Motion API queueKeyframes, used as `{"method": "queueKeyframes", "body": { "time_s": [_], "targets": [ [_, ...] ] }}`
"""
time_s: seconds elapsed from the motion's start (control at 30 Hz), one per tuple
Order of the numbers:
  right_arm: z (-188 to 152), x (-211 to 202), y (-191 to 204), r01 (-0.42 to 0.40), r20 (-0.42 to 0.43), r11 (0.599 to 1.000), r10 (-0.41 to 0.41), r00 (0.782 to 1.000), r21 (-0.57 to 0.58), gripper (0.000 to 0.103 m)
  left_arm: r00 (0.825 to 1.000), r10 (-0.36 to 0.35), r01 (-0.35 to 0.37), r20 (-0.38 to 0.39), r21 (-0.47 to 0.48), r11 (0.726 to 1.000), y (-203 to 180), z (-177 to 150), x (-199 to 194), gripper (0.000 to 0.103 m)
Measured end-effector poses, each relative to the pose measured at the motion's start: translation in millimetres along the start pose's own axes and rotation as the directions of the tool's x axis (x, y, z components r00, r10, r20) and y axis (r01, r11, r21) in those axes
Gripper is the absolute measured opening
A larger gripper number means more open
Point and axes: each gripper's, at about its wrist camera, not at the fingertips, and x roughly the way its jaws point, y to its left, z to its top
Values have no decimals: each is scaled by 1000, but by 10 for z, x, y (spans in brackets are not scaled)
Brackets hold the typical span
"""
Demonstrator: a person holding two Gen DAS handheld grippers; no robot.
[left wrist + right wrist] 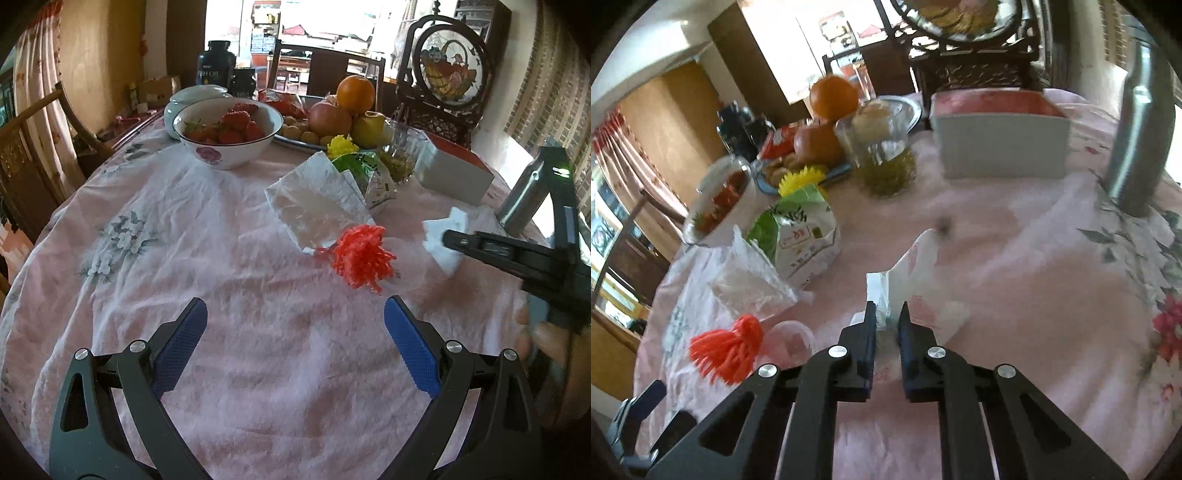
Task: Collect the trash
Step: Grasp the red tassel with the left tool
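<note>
A crumpled white tissue (pixel 905 273) sits on the pink tablecloth (pixel 221 258), and my right gripper (pixel 888 314) is shut on its near end. The same tissue (pixel 443 236) and right gripper (pixel 448 240) show at the right of the left wrist view. My left gripper (pixel 295 314) is open and empty above bare cloth. An orange pom-pom (pixel 360 256) with a clear plastic cup lies just beyond it. A clear plastic bag with paper napkins (pixel 317 199) and a green-and-white snack wrapper (pixel 369 173) lie farther back.
A bowl of strawberries (pixel 229 129), a fruit plate with an orange and apples (pixel 343 110), a glass jar (pixel 400 155), a white box with red lid (pixel 454 170), a steel bottle (pixel 528 192) and an ornate round screen (pixel 450 70) stand at the back.
</note>
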Motion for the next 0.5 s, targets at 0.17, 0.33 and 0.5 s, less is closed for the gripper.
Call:
{"method": "queueKeyframes", "body": {
  "time_s": [0.17, 0.33, 0.5],
  "targets": [
    [-174, -372, -135, -40, 52, 999, 38, 998, 30, 12, 1000, -19, 19, 8, 30, 999, -81, -24, -10, 93],
    [-372, -508, -183, -64, 60, 996, 61, 996, 56, 12, 999, -27, 26, 32, 49, 998, -127, -20, -22, 93],
    [-452, -549, -239, -116, 79, 991, 111, 991, 63, 12, 999, -34, 34, 6, 49, 998, -141, 73, 2, 93]
  ]
}}
